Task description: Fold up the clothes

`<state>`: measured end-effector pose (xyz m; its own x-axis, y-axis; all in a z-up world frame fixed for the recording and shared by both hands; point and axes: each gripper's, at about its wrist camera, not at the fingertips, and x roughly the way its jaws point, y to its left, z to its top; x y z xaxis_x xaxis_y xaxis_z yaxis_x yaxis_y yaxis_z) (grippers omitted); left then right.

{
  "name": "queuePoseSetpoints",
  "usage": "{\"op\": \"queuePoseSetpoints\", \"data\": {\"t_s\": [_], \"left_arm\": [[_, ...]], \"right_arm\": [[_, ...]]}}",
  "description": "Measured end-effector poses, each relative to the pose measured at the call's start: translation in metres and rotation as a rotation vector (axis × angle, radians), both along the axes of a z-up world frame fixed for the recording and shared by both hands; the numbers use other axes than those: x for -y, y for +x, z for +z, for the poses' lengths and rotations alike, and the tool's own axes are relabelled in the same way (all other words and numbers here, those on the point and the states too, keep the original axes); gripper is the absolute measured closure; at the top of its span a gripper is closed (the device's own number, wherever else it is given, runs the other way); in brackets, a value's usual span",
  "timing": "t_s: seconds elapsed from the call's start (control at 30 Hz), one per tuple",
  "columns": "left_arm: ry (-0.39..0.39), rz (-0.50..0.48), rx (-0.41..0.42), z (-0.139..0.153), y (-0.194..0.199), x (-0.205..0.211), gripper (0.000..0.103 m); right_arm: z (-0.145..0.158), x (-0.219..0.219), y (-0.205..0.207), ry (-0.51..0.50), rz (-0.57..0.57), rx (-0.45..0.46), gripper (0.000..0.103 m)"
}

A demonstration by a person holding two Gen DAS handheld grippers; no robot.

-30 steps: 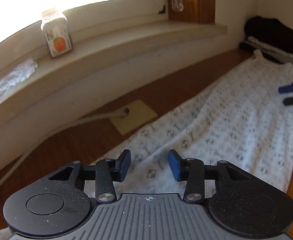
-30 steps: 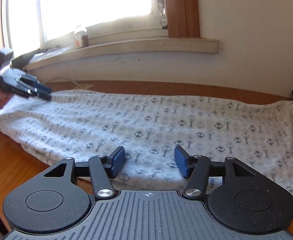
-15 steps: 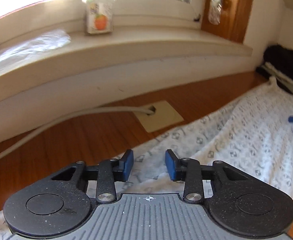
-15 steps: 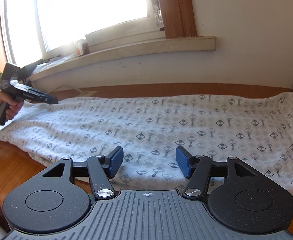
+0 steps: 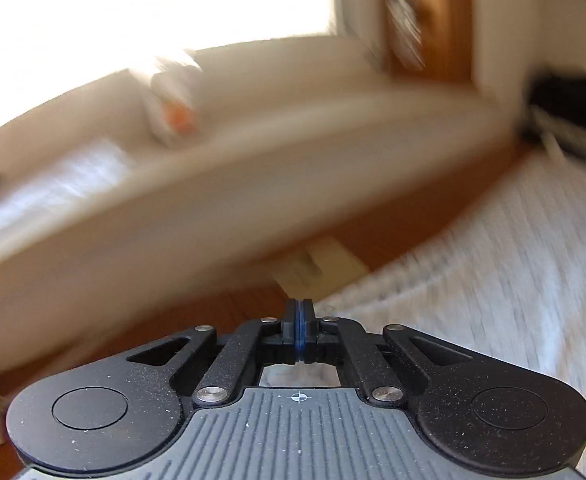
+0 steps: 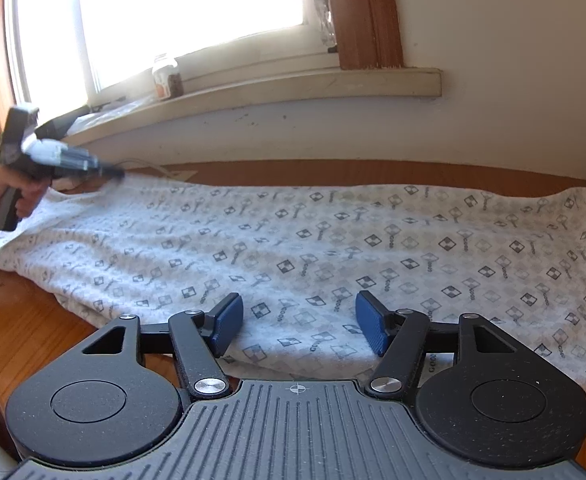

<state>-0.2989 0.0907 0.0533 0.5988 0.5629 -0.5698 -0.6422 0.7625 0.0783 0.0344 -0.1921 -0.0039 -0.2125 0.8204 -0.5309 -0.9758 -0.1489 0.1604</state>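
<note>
Left gripper [image 5: 300,322]: its 2 blue pads are pressed flat together. In the right wrist view its tip sits at the far left edge of the garment [image 6: 333,264], which lifts slightly toward it. Whether cloth is pinched there cannot be told, since the left wrist view is blurred and no fabric shows between the pads.
Right gripper [image 6: 299,322]: jaws apart and opening, poised over the near hem. Cloth lies below the gap and the pads do not press on it.
Garment: white, printed with small checked diamonds, spread lengthwise across the wooden table [image 6: 25,336], close to flat, with 1 long edge toward the wall.
Step in hand: probably taking hold of the 2 grasp points for the 1st fold; no fold is made yet.
Next move: likely the right jaws must drop onto the hem and close, then both ends travel together so the cloth doubles evenly.
Hand [image 6: 3,196]: grips the left gripper's handle, with a cable hanging below it.
Around: a jar [image 6: 167,78] on the window sill [image 6: 293,88], and dark clothing [image 5: 569,100] at the garment's far end.
In the way: nothing lies on the garment; a cord [image 6: 149,166] on the table runs just beyond its far left edge.
</note>
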Motion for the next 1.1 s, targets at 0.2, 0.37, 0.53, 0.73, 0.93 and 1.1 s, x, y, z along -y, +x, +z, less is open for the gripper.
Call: {"op": "queuePoseSetpoints", "data": {"t_s": [0.2, 0.37, 0.53, 0.73, 0.93, 1.1], "left_arm": [[0.049, 0.103, -0.100, -0.014, 0.003, -0.006, 0.077], [0.044, 0.138, -0.067, -0.011, -0.019, 0.005, 0.032], [0.086, 0.144, -0.063, -0.008, -0.040, 0.050, 0.022], [0.165, 0.154, -0.051, -0.015, -0.046, 0.124, 0.000], [0.289, 0.129, -0.122, -0.021, -0.033, 0.192, 0.000], [0.346, 0.064, -0.163, -0.032, -0.016, 0.233, 0.005]], "right_arm": [[0.000, 0.001, -0.001, 0.000, -0.001, 0.005, 0.040], [0.000, 0.000, 0.000, 0.001, -0.003, -0.005, 0.040], [0.001, 0.001, 0.004, 0.007, -0.014, -0.031, 0.040], [0.000, 0.002, 0.003, 0.007, -0.024, -0.023, 0.040], [0.001, 0.003, 0.002, 0.006, -0.043, -0.007, 0.040], [0.001, 0.003, 0.002, 0.007, -0.057, -0.008, 0.040]]}}
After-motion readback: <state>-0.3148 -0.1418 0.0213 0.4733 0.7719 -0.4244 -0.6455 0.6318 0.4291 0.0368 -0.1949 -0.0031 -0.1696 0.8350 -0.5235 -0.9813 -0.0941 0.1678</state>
